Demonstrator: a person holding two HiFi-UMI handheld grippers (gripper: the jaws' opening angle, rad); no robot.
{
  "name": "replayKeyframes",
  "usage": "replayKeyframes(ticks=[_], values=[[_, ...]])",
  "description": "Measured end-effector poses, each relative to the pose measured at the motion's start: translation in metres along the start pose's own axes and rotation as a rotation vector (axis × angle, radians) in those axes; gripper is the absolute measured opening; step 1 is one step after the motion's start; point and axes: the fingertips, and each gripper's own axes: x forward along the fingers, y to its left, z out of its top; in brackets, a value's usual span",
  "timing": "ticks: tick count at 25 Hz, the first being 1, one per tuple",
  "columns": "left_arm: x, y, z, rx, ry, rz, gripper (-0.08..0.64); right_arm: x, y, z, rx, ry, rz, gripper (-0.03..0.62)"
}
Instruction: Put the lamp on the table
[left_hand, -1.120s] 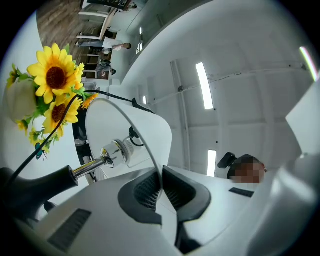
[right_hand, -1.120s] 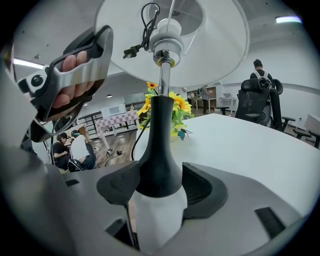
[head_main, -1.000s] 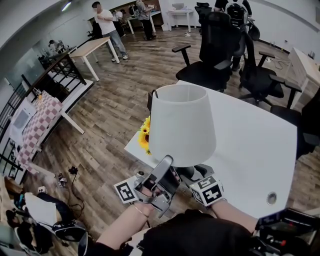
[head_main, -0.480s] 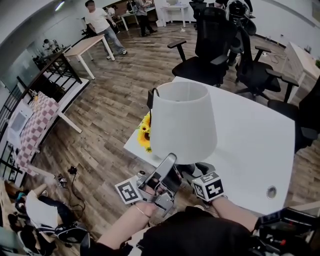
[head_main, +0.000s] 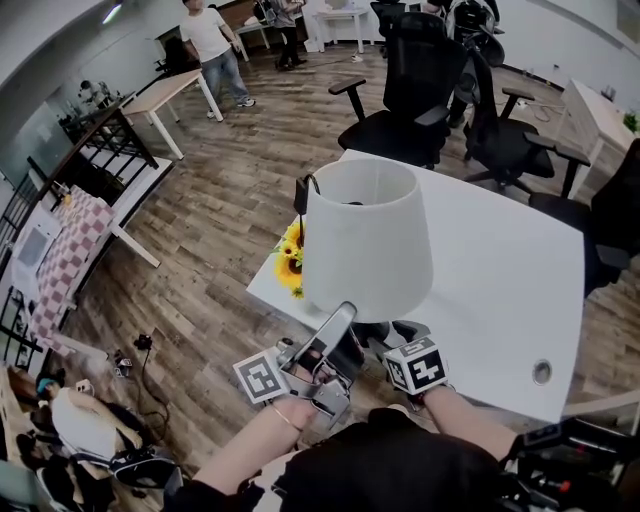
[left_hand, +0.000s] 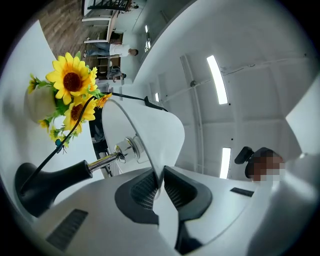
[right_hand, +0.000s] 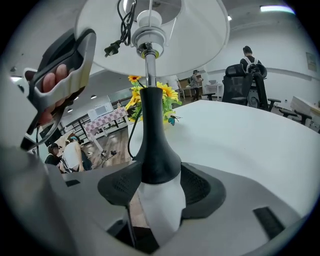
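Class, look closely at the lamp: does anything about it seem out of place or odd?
Yes. The power cord and plug are tucked up inside the lampshade, beside the bulb socket, rather than hanging free.

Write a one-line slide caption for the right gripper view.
Right gripper, jaws closing on the black lamp base, white table behind.

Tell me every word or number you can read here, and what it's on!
None: no words or numbers can be read in any view.
Left marker cube: black-and-white squares only, no letters.
Right marker cube: the same.
Lamp: plain white shade, no label shows.
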Motion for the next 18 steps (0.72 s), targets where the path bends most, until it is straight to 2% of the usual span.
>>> replayKeyframes(ticks=[2,5,8,14,18], values=[[0.000,0.001,0.000,0.000,0.004,0.001,0.029,-0.006,-0.002,-0.001,0.004,-0.017,-0.010,0.255],[-0.001,0.002,0.001,-0.007,0.009,-0.003,0.032,-0.020,0.004,0.010,0.060,-0.091,0.027,0.242],[-0.002,0.003,0.001,-0.017,0.004,0.001,0.034,-0.042,0.014,0.022,0.111,-0.153,0.083,0.040],[-0.005,0.005,0.000,-0.038,-0.001,0.013,0.038,-0.084,0.031,0.026,0.076,-0.203,0.116,0.017],[-0.005,0.005,-0.003,-0.036,0.014,0.027,0.044,-0.106,0.044,0.025,0.115,-0.246,0.164,0.015]])
